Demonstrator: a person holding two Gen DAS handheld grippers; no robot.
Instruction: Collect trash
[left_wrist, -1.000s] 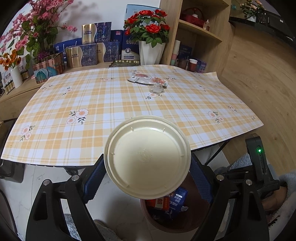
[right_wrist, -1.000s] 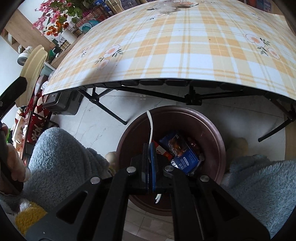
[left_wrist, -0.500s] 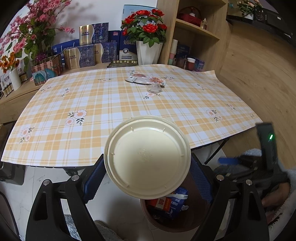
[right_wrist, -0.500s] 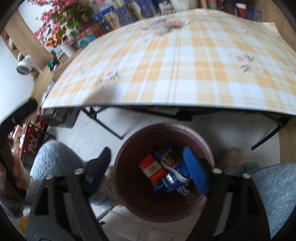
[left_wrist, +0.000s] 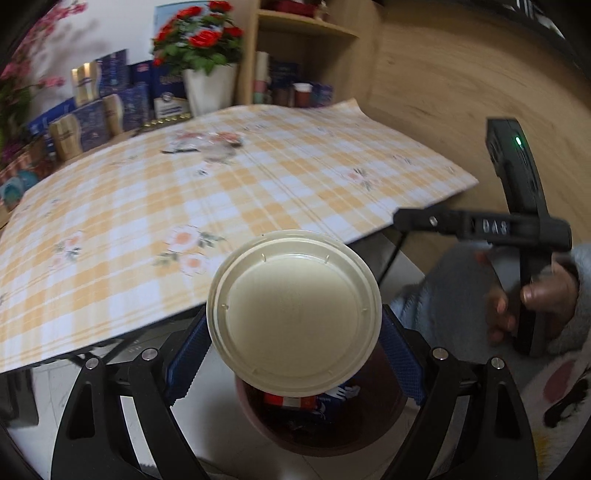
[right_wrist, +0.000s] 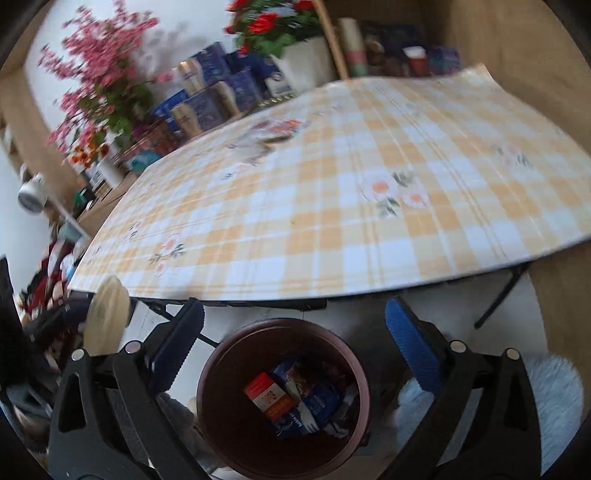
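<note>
- The left gripper (left_wrist: 293, 354) is clamping a cream round lid (left_wrist: 293, 314) by its opposite rims, one blue pad on each side, with the flat face turned toward the camera and standing roughly on edge.
- Directly below and just beyond that lid, the brown bin (left_wrist: 321, 424) is sitting on the floor; the lid is covering most of the bin's mouth in the left wrist view, so the lid is hanging over the bin rather than beside it.
- That is the relation the coming move is likely turning on: with the bin straight underneath, letting go should be enough, and a lid this wide, dropped on edge, could catch the rim if it drifts toward the table.
- The right gripper (right_wrist: 295, 347) is spreading its jaws wider, with nothing between the pads; it is hanging above the bin (right_wrist: 284, 398), whose open mouth is showing in the gap.
- Inside the bin a red-and-white carton (right_wrist: 267, 397) and blue wrappers (right_wrist: 314, 402) are lying loose at the bottom.
- In the right wrist view the lid (right_wrist: 105, 317) is showing edge-on at the far left, near the table's front left corner.
- The table (right_wrist: 332, 206), covered in yellow plaid, is reaching over the bin with its front edge.
- Near the table's far edge, crumpled clear wrappers (left_wrist: 210, 146) are lying well apart from both grippers; the empty right gripper is looking freer to fetch them, though neither is clearly nearer.
</note>
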